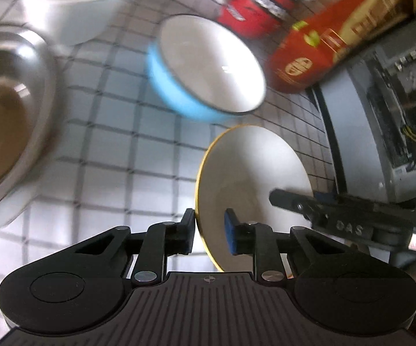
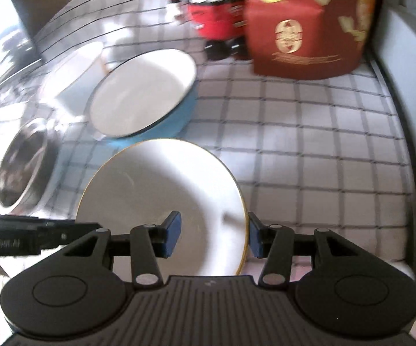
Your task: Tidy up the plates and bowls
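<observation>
A white bowl with a gold rim (image 1: pixel 254 173) (image 2: pixel 156 190) hangs tilted just above the chequered cloth. My left gripper (image 1: pixel 209 227) is shut on its left rim, the black finger outside and the blue pad inside. My right gripper (image 2: pixel 213 233) is shut on the opposite rim, one blue pad inside and one outside. One of the right gripper's fingers (image 1: pixel 283 197) shows over the bowl's far edge. Beyond it stands a blue bowl with a white inside (image 1: pixel 179 98) (image 2: pixel 141 98). A steel bowl (image 1: pixel 6 115) (image 2: pixel 23 167) and a large white bowl (image 1: pixel 72 8) (image 2: pixel 72 72) stand further left.
A red box with gold print (image 1: pixel 323 49) (image 2: pixel 303 28) and a red packet (image 1: pixel 251 11) (image 2: pixel 211 8) stand at the back. A grey machine (image 1: pixel 381 115) borders the table on the right. The chequered tablecloth (image 1: pixel 115 155) (image 2: pixel 309 144) lies bare to the right of the bowls.
</observation>
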